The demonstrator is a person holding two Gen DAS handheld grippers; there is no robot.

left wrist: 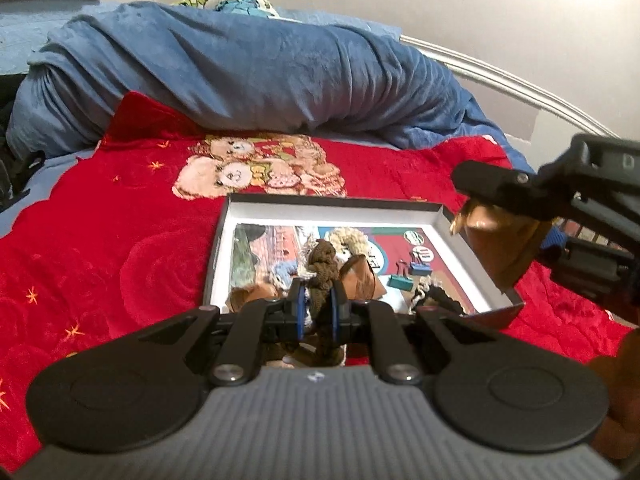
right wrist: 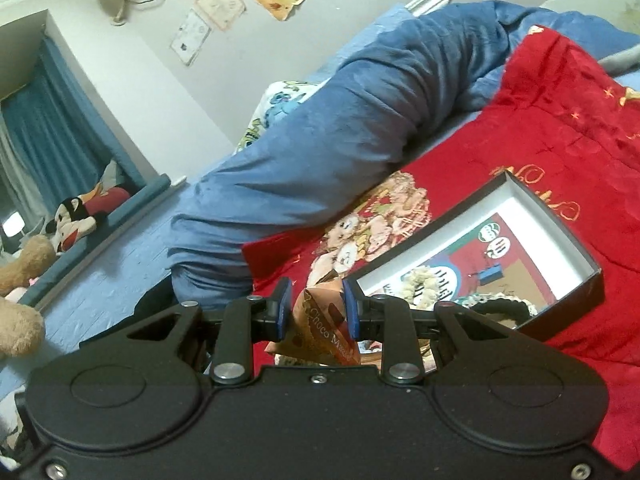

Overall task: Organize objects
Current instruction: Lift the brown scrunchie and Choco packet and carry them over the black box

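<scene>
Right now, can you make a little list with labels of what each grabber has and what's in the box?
left gripper: shut on a brown knitted piece, over the box's near edge
right gripper: shut on a brown wrapper printed "Choco", beside the box's right wall
box: open, shallow, white inside, on the red blanket
in the box: cream yarn, two teal clips, more knitted bits, a picture lining the bottom
behind: rolled blue blanket
</scene>
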